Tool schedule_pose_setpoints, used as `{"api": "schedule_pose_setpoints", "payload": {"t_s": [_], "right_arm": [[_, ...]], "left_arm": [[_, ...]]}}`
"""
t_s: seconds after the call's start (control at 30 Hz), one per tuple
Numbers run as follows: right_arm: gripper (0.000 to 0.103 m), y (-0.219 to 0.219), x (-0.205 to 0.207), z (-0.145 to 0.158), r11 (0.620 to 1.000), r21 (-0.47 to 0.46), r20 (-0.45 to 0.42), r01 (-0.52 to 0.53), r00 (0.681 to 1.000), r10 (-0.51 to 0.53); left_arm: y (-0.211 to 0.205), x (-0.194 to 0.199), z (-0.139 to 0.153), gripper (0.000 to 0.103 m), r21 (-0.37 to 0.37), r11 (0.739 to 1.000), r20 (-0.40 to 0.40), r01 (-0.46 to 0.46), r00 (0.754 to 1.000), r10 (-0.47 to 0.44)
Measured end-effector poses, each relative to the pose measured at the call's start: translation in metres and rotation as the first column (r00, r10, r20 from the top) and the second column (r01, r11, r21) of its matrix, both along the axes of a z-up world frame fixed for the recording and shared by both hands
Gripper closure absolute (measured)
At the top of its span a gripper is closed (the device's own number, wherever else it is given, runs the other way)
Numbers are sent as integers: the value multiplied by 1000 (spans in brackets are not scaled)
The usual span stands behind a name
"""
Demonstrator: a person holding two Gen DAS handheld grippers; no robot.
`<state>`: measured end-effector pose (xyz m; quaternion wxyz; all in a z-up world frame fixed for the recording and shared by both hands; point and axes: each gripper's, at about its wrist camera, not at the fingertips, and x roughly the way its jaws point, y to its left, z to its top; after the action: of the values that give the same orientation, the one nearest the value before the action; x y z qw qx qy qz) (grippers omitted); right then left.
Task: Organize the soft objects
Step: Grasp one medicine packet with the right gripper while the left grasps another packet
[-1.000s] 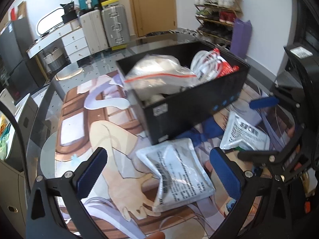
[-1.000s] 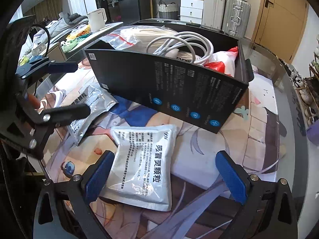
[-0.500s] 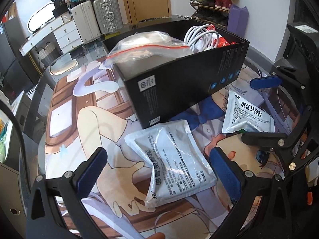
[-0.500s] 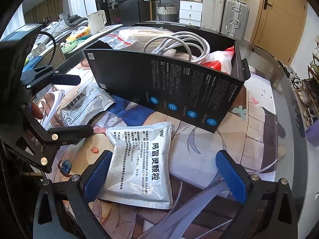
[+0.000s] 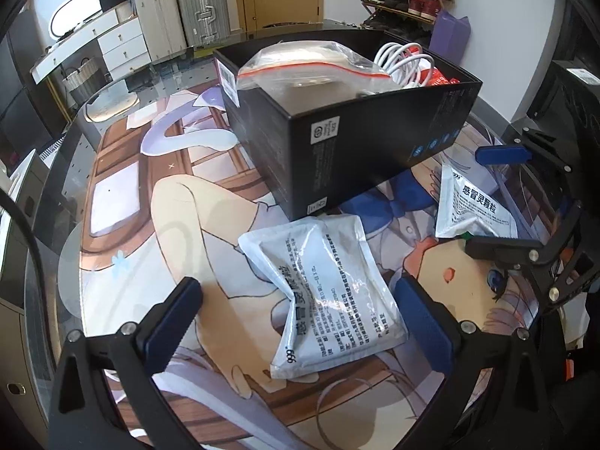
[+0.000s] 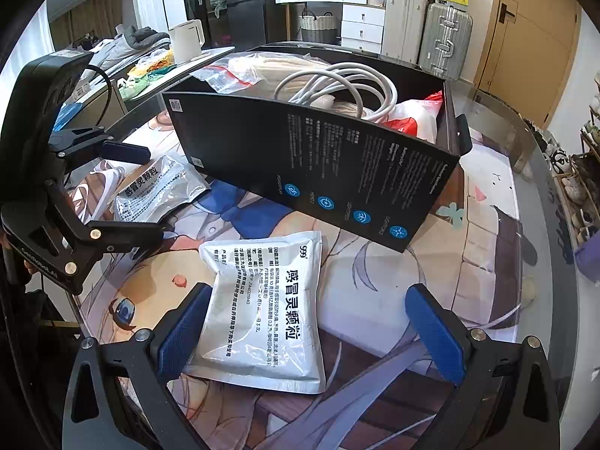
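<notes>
Hovering lower than 1 second ago, the left gripper (image 5: 300, 322) stays spread wide around 1 crumpled sachet (image 5: 326, 292) on the mat (image 5: 123, 202), touching nothing. The right gripper (image 6: 311, 333) is also spread, its left pad now at the edge of the 2nd sachet (image 6: 270, 311). Both sachets lie just beside the black box (image 6: 318, 165).

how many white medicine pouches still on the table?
2. One pouch lies between the left gripper fingers, by the black box corner. The other pouch lies under the right gripper. More may be hidden inside the box.
</notes>
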<state>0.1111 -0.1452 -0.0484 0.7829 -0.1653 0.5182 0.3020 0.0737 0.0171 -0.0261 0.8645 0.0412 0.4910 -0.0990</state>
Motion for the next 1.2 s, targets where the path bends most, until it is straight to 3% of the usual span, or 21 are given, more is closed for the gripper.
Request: {"api": "schedule_pose_setpoints", "payload": {"t_s": [0.13, 0.4, 0.8, 0.9, 0.97, 1.07, 1.2], "right_arm": [[7, 2, -1, 4, 1000, 9, 4, -13, 1000, 13], [56, 3, -3, 12, 999, 37, 1, -36, 999, 36], [57, 2, -5, 12, 998, 40, 3, -54, 999, 54], [57, 1, -5, 12, 998, 43, 2, -55, 998, 55], [57, 2, -5, 12, 998, 43, 2, -55, 998, 55], [57, 2, -5, 12, 998, 43, 2, -56, 998, 56], [57, 2, -5, 12, 998, 42, 2, -55, 998, 55]], "left_arm": [[-1, -1, 0, 0, 0, 1000, 6, 4, 1000, -4], [-3, -4, 1, 0, -6, 1000, 20, 10, 1000, -10], [-7, -4, 3, 3, -10, 1000, 39, 18, 999, -17], [-14, -7, 7, 24, -17, 997, 64, 70, 996, -69], [-19, -9, 10, 45, -21, 995, 77, 92, 993, -90], [-24, -10, 12, 55, -17, 994, 88, 106, 991, -105], [-24, -12, 17, 61, -28, 994, 93, 107, 990, -104]]}}
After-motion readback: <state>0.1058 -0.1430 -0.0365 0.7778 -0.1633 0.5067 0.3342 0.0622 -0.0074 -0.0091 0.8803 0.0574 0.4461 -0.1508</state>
